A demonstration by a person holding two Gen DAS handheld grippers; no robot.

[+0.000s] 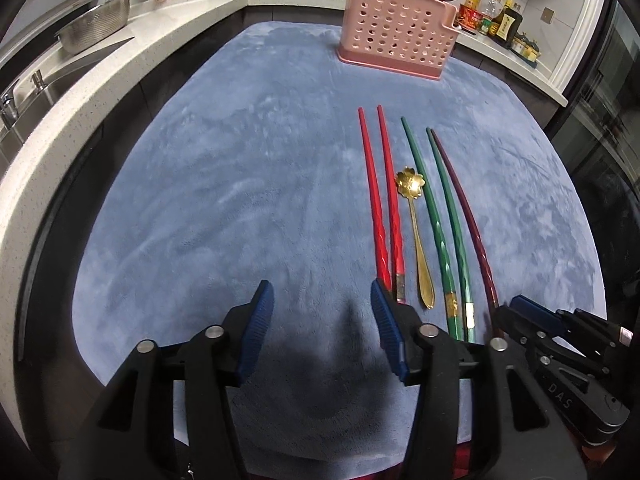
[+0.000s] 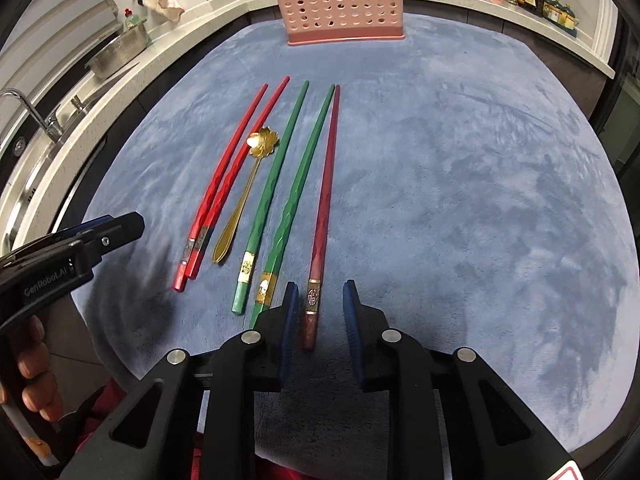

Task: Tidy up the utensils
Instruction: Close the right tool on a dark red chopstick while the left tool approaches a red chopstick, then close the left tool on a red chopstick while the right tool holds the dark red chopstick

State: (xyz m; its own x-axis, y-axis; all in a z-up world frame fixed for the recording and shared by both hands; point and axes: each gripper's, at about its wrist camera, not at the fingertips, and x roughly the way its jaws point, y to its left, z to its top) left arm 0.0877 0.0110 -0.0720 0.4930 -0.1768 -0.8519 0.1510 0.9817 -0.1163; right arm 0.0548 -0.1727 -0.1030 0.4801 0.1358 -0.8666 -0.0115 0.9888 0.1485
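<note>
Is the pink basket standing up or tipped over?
Standing up. The pink basket sits flat on its base on the blue cloth, open top upward.

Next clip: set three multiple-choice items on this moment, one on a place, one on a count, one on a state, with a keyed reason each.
1. The gold spoon lies
A. between the red chopsticks and green chopsticks
B. inside the pink holder
C. apart, on the right

2. Chopsticks on the blue cloth:
A. three
B. five
C. seven

3. The right gripper is
A. clamped on the spoon
B. lifting a green chopstick
C. open astride the dark red chopstick

Key: 1 A, flanked by both pairs. 2 B, two red, two green, one dark red. 3 C, gaps show beside both pads.
</note>
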